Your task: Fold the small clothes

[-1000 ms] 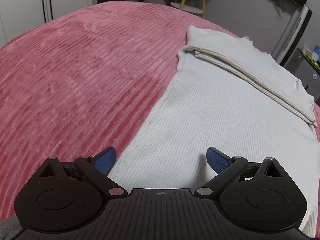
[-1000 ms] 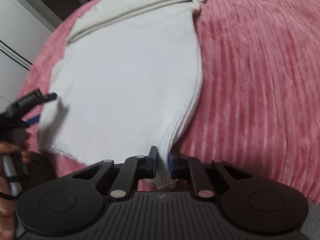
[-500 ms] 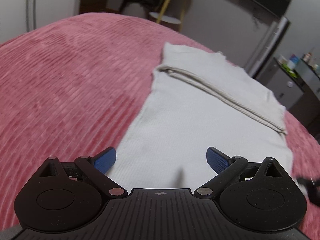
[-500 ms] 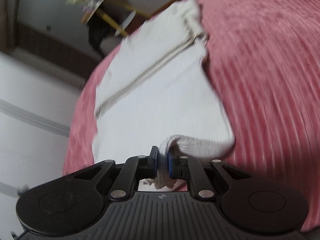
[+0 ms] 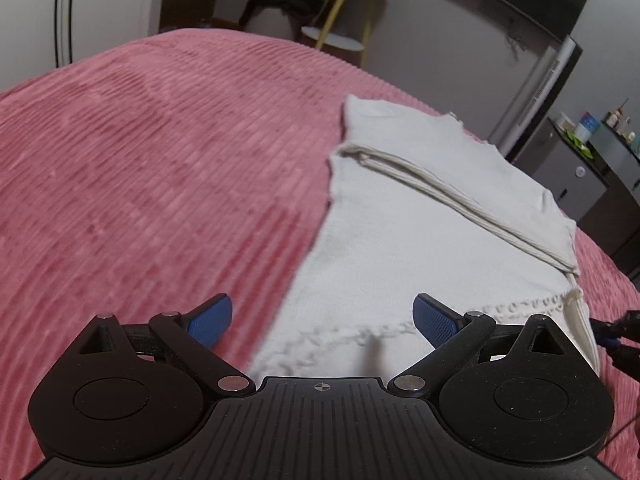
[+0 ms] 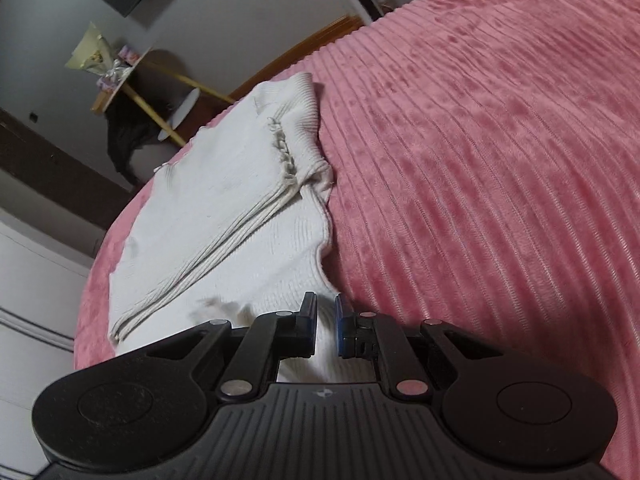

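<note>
A white knit garment [image 5: 420, 232] lies flat on the pink ribbed bedspread [image 5: 160, 160], with a folded band across its far end. Its near hem [image 5: 400, 320] is turned over onto the body. My left gripper [image 5: 322, 320] hovers open over the garment's near left edge, with nothing pinched. In the right wrist view my right gripper [image 6: 325, 324] holds a fold of the garment [image 6: 224, 216] between its blue pads, and its jaws are opening slightly. The right gripper's tip [image 5: 616, 332] shows at the right edge of the left wrist view.
The bedspread [image 6: 480, 160] spreads wide on both sides of the garment. Beyond the bed stand a yellow-legged side table with dark clothes [image 5: 344, 8], a low cabinet with bottles [image 5: 592, 160] and white wardrobe doors at the left.
My right gripper carried the garment's near corner forward over the body, so the hem now lies folded on top. My left gripper rose a little and stayed open.
</note>
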The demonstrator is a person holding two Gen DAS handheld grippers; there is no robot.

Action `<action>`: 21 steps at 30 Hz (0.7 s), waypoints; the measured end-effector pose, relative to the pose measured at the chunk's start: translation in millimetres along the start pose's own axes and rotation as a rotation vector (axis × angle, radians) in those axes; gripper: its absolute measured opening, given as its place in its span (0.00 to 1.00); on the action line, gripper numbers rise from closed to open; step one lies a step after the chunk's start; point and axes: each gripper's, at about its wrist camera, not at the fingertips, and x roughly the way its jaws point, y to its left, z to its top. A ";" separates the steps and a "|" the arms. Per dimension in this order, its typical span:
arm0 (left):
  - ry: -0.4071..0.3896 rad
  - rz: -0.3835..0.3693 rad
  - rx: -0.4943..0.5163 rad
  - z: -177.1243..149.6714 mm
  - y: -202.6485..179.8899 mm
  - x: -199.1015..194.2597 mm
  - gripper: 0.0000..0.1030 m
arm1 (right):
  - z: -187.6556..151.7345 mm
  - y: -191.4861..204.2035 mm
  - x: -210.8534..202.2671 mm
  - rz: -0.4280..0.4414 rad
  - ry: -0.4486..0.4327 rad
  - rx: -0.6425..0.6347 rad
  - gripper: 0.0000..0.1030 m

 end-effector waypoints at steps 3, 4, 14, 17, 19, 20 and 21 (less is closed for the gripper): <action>0.011 0.000 0.004 -0.1 7.8 -2.5 0.97 | -8.2 7.2 -11.9 0.057 0.007 -0.137 0.43; 0.020 -0.003 -0.004 -1.2 10.0 -1.8 0.97 | -12.2 12.7 -15.7 0.070 0.005 -0.211 0.52; 0.071 -0.011 -0.008 -10.7 10.3 2.3 0.97 | -38.1 64.6 7.2 0.033 0.017 -0.632 0.57; 0.077 -0.007 -0.015 -10.9 12.2 4.1 0.97 | -44.1 67.7 21.1 -0.016 0.048 -0.677 0.23; 0.077 -0.008 -0.023 -10.0 13.7 4.7 0.97 | -45.4 68.0 18.3 -0.043 0.020 -0.693 0.05; 0.073 -0.012 -0.021 -9.6 13.8 4.8 0.97 | -44.8 67.9 12.0 -0.056 -0.018 -0.686 0.05; 0.067 -0.014 -0.015 -9.2 13.1 4.6 0.97 | -42.6 65.4 7.4 -0.074 -0.059 -0.671 0.05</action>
